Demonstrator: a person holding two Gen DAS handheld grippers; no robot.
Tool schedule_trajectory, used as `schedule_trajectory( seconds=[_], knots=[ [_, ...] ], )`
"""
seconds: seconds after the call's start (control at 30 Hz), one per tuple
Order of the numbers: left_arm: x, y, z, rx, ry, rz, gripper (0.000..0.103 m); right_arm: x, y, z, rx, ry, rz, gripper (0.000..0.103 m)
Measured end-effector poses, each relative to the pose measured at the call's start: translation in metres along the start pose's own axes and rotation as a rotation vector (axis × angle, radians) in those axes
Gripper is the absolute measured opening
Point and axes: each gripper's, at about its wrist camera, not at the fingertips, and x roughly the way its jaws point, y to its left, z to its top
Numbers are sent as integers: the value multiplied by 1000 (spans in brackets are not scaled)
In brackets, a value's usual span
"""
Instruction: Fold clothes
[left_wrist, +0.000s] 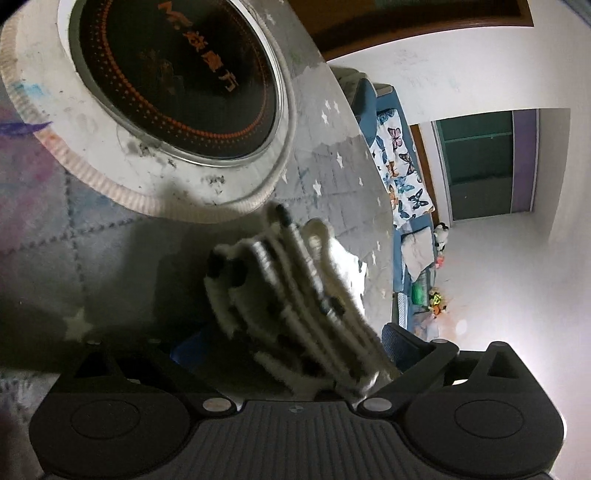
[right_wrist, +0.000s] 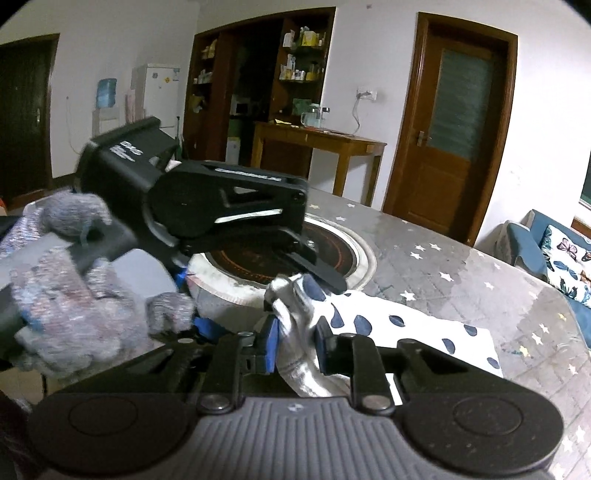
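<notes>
The left gripper (right_wrist: 295, 284), held in a grey-gloved hand (right_wrist: 74, 314), is seen side-on from the right wrist view, its fingers reaching down to the bunched edge of the garment (right_wrist: 406, 328). In its own view a thick pleated wad of the white, dark-spotted cloth (left_wrist: 295, 306) rises right between its fingers, so I judge it clamped on that fabric, though the pads are hidden behind the cloth. Just beside it, the right gripper (right_wrist: 295, 347) has its blue pads (right_wrist: 271, 343) closed on a twisted bundle of the same garment. Both likely hold one gathered edge close together, to lift and carry it over for a fold; the rest of the garment lies spread flat to the right.

The surface (right_wrist: 461, 266) is round, covered in grey cloth printed with small white stars, with a dark glass hob (right_wrist: 332, 251) set in a white ring at its centre, next to the grippers. Beyond stand a wooden side table (right_wrist: 321, 140), dark shelves (right_wrist: 258, 74), a white fridge (right_wrist: 159, 92), a brown door (right_wrist: 454, 122), and at far right a blue sofa with a butterfly cushion (right_wrist: 569, 258).
</notes>
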Motion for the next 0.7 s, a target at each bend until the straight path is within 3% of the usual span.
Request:
schedule_trajectory(
  seconds=[0.17,0.43,0.53,0.7],
  knots=[
    [4,-1,1,4,7,-15,93,-4,3,-4,2,-9,22,19],
    [2,11,12,-6,3,-14,40,-8,1,-10,32,-3,73,24],
    [-1,15,18,12,-16,14,34,-13,-7,-11,85,-6,94,26],
    [-9,17,27,67,-36,50,32,-23,-37,-14,167,-3,5,27]
  ],
)
